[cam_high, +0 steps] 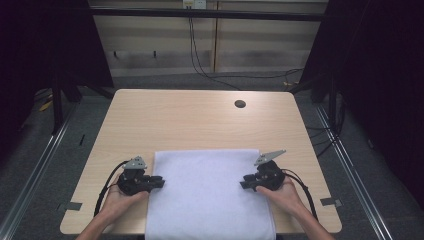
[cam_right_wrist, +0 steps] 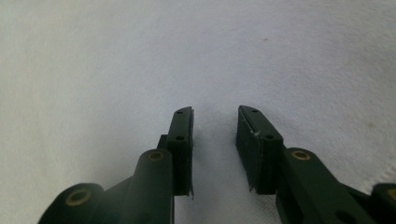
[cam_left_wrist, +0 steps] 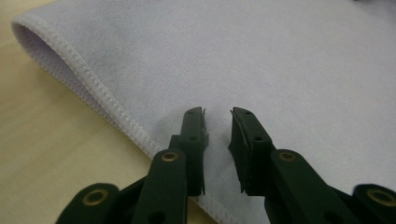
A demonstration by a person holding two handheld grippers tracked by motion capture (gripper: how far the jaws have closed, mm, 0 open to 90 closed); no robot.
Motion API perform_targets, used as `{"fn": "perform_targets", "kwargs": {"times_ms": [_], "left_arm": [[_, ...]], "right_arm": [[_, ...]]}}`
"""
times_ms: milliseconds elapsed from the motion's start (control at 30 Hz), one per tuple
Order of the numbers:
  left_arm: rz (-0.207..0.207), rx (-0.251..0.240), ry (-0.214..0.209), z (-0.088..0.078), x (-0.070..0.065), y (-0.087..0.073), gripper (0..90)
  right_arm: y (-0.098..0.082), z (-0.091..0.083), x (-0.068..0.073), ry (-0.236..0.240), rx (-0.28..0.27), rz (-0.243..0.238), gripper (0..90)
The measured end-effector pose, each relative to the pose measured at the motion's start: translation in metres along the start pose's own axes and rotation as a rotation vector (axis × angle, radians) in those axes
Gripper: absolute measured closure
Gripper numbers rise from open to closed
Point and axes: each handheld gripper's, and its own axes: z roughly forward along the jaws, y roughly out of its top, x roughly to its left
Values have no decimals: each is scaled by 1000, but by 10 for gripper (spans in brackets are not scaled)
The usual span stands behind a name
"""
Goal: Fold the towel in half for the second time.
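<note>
A white cloth [cam_high: 210, 195] lies flat on the near half of the wooden table [cam_high: 190, 120] and hangs over its front edge. My left gripper [cam_high: 161, 181] sits at the cloth's left edge and points right over it. In the left gripper view the left gripper [cam_left_wrist: 218, 112] is open just above the cloth [cam_left_wrist: 280, 60], close to the stitched hem [cam_left_wrist: 93, 88], with nothing pinched. My right gripper [cam_high: 243, 182] points left over the cloth's right edge. In the right gripper view the right gripper [cam_right_wrist: 215, 109] stands open above the cloth [cam_right_wrist: 140, 56].
A round cable hole [cam_high: 240, 104] sits at the table's far right. Dark frame posts stand on both sides, and cables [cam_high: 200, 65] run across the floor behind the table. Bare wood lies beyond the cloth.
</note>
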Motion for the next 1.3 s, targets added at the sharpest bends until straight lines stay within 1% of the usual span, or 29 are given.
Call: {"fn": "perform_targets", "kwargs": {"times_ms": [33,67,100,133,167,200,233,300,333,400,467,500,567,633,700,767,833,900,967,1000,1033,1067,1100,1133,1167,1200,1233,1267,1300], "left_arm": [[10,12,-2,-2,-5,-2,727],[33,22,18,-4,-11,-4,722],[33,22,20,-5,-15,-6,722],[34,29,2,-6,-17,-7,721],[38,28,4,-7,-18,-8,721],[39,30,7,-7,-18,-8,721],[26,25,-7,-7,-16,-8,720],[18,21,-14,-6,-12,-6,721],[13,19,-17,-6,-11,-5,721],[9,28,-25,-5,-9,-4,716],[18,31,-11,-5,-10,-3,713],[17,34,-9,-5,-10,-3,711],[16,33,-15,-5,-10,-2,698],[3,28,-27,-5,-9,-3,692],[-5,26,-34,-6,-7,-2,673],[1,17,-21,-7,-5,1,660],[-1,-7,-8,-9,0,5,633],[-26,-38,17,-11,12,14,612],[-17,-60,52,-12,22,19,602],[-22,-59,31,-11,28,22,581],[-16,-65,49,-10,32,24,569],[-13,-82,61,-11,36,25,559],[-21,-77,54,-10,40,28,550],[-25,-73,79,-10,45,30,545],[-28,-85,94,-10,50,31,531],[-46,-104,87,-9,55,31,527],[-65,-94,91,-6,60,31,523],[-68,-80,101,-2,63,32,506],[-72,-79,96,1,66,33,501]], "right_arm": [[-2,-1,7,9,18,-20,665],[-5,-3,12,17,29,-29,665],[-8,-5,17,16,34,-31,663],[-11,-8,20,34,40,-22,658],[-13,-10,21,38,41,-23,651],[-15,-13,21,21,27,-18,645],[-16,-16,17,7,6,-12,638],[-13,-25,1,-51,-60,17,625],[-11,-30,-8,-80,-74,27,617],[-5,-36,-28,-142,-100,20,591],[1,-37,-47,-163,-120,49,568],[3,-36,-54,-166,-128,61,555],[6,-29,-65,-147,-126,78,537],[9,-20,-70,-139,-97,79,533],[10,-12,-73,-141,-88,91,549],[10,-8,-74,-137,-85,98,584],[9,-7,-74,-140,-82,97,621],[8,-7,-75,-141,-85,104,699],[7,-7,-75,-124,-95,112,777],[7,-6,-76,-117,-101,114,799],[7,-6,-75,-117,-95,115,826],[8,-7,-76,-114,-93,114,841],[8,-7,-76,-114,-93,115,847],[7,-6,-76,-107,-99,116,850],[7,-6,-77,-105,-98,118,853],[7,-6,-78,-102,-99,121,854],[8,-6,-79,-102,-100,120,854],[8,-6,-79,-105,-100,117,854],[8,-6,-79,-106,-97,121,853]]}}
